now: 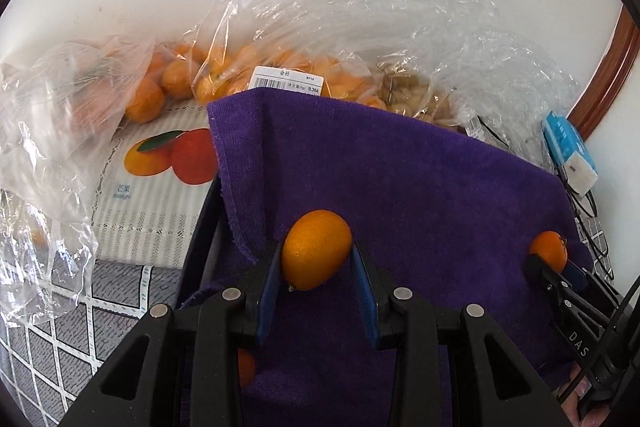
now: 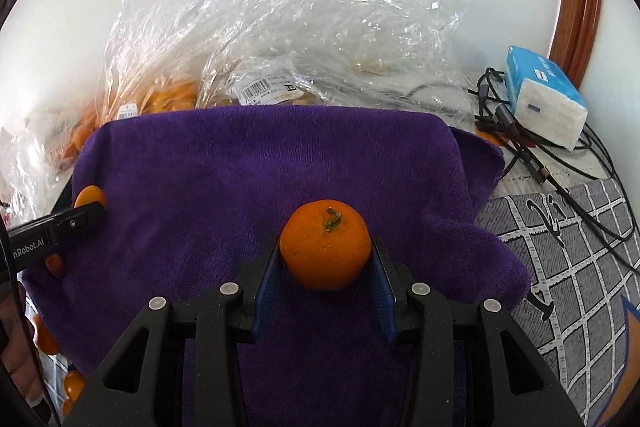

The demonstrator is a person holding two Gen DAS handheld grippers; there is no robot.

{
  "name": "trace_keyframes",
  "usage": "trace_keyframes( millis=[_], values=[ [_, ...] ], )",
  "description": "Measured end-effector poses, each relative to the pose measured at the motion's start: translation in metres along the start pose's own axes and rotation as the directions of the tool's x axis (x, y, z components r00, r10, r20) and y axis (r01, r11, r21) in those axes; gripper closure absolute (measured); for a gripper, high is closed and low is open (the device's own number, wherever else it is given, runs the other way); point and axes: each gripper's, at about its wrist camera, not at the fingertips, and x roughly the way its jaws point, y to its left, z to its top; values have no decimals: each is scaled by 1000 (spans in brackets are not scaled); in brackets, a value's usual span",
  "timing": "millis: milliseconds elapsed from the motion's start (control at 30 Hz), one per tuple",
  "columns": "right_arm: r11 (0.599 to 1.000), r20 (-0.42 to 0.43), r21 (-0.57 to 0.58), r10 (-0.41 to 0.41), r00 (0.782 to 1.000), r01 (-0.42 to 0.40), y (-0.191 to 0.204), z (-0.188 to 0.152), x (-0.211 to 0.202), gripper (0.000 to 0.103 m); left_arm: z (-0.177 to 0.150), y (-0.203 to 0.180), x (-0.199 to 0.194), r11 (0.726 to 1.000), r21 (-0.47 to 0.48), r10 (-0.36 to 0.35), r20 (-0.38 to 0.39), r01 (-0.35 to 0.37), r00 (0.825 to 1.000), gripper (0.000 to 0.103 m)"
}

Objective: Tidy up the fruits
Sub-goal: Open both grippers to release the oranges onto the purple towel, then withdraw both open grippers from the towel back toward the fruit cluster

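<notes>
My left gripper (image 1: 316, 259) is shut on an oval orange kumquat (image 1: 316, 254), held above a purple towel (image 1: 400, 179). My right gripper (image 2: 325, 255) is shut on a round orange mandarin (image 2: 325, 249) with a green stem, also above the purple towel (image 2: 260, 163). In the left wrist view the right gripper (image 1: 550, 265) shows at the right with its mandarin (image 1: 547, 251). In the right wrist view the left gripper (image 2: 86, 207) shows at the left with its kumquat (image 2: 91, 195).
Clear plastic bags of orange fruit (image 1: 240, 67) and brownish fruit (image 1: 416, 95) lie behind the towel against a white wall. A mango-print mat (image 1: 160, 163) is on the left. A blue tissue pack (image 2: 544, 95) and black cables (image 2: 532, 151) lie right. Loose orange fruits (image 2: 74, 385) sit lower left.
</notes>
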Motion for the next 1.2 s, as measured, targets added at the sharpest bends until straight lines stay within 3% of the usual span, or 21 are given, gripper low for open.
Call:
trace_keyframes(
  millis=[200, 333, 433, 567, 733, 900, 967, 1100, 1200],
  values=[
    [1000, -8, -3, 6, 1000, -6, 1, 0, 0, 60, 3, -6, 4, 1000, 19, 17, -1, -17, 1000, 70],
    [1000, 1, 5, 5, 1000, -5, 1, 2, -6, 44, 5, -7, 6, 1000, 20, 16, -8, -16, 1000, 70],
    [1000, 21, 2, 1, 1000, -1, 2, 5, -16, 32, 5, -9, 1, 1000, 26, 5, -1, -5, 1000, 53],
    [999, 33, 37, 29, 999, -30, -1, 10, -37, 32, 5, -19, -13, 999, 44, -13, 33, 12, 999, 48],
    [999, 68, 32, -39, 997, 37, 0, 7, -71, 32, 8, -28, -42, 999, 41, -37, 88, 33, 995, 47],
    [997, 85, -4, -73, 994, 74, 6, -7, -109, 32, 8, -31, -90, 996, 44, -80, 193, 73, 978, 47],
    [995, 103, -18, -100, 990, 103, 8, -15, -123, 32, 1, -26, -109, 994, 33, -110, 216, 105, 970, 47],
    [992, 117, -11, -127, 985, 129, 6, -40, -142, 32, -24, -13, -134, 996, -4, -90, 246, 94, 965, 47],
    [988, 103, 13, -154, 983, 154, 4, -57, -147, 32, -46, -5, -144, 997, 7, -76, 221, 76, 972, 47]
  ],
)
